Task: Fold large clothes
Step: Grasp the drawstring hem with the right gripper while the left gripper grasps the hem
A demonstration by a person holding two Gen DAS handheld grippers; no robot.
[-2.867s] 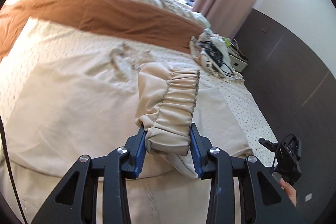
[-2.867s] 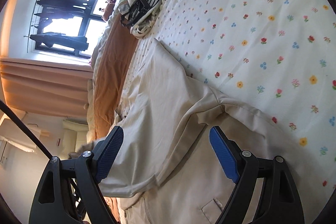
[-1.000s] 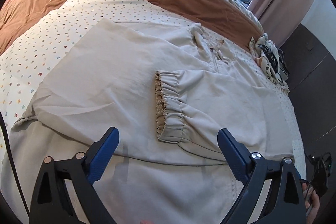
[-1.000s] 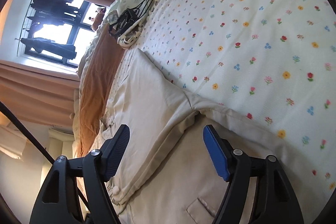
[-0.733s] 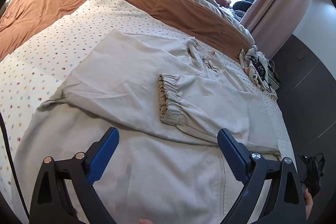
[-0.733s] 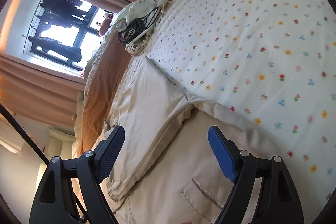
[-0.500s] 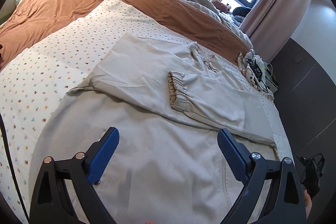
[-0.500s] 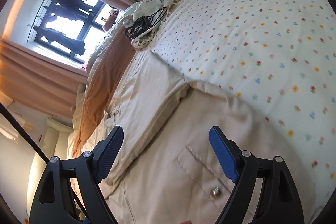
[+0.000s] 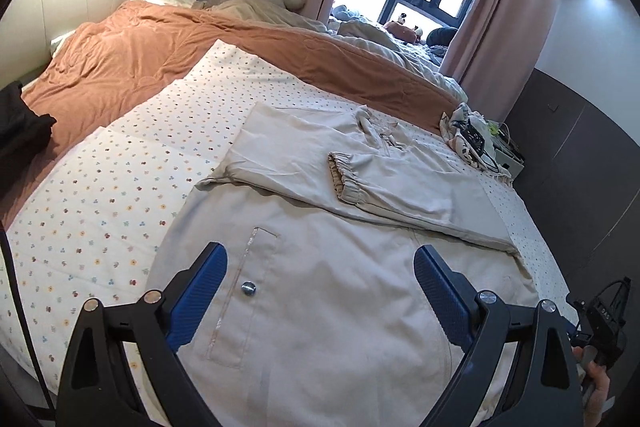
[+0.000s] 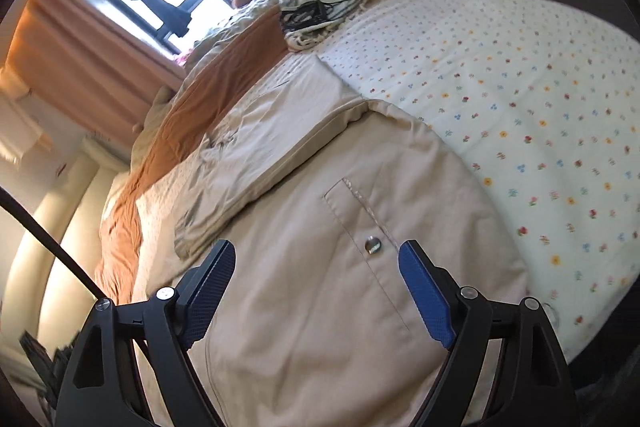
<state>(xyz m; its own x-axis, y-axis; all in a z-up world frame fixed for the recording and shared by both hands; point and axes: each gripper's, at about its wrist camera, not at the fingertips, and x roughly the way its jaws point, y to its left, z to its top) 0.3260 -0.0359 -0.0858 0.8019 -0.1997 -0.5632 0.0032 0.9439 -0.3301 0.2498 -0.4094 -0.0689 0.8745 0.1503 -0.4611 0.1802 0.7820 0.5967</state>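
Looking along my empty, wide-open left claw (image 9: 320, 291), I see the beige cotton jacket (image 9: 340, 287) on the flowered bed sheet (image 9: 120, 195) with its elastic-cuffed sleeve (image 9: 346, 179) folded across, while my right claw (image 10: 316, 279), just widened and empty, hides that cuff.

One large beige cotton jacket (image 9: 320, 307) lay on the bed, with one elastic-cuffed sleeve (image 9: 345, 179) showing folded across it. Two flap pockets were counted, one in each wrist view (image 9: 244, 287) (image 10: 362, 227), each with one round silver snap button (image 9: 248, 287) (image 10: 372, 244). There was one white bedsheet dotted with small flowers (image 9: 120, 211), one rust-brown quilt (image 9: 132, 55), and two grippers with blue pads: the left (image 9: 320, 291) and the right (image 10: 318, 287).
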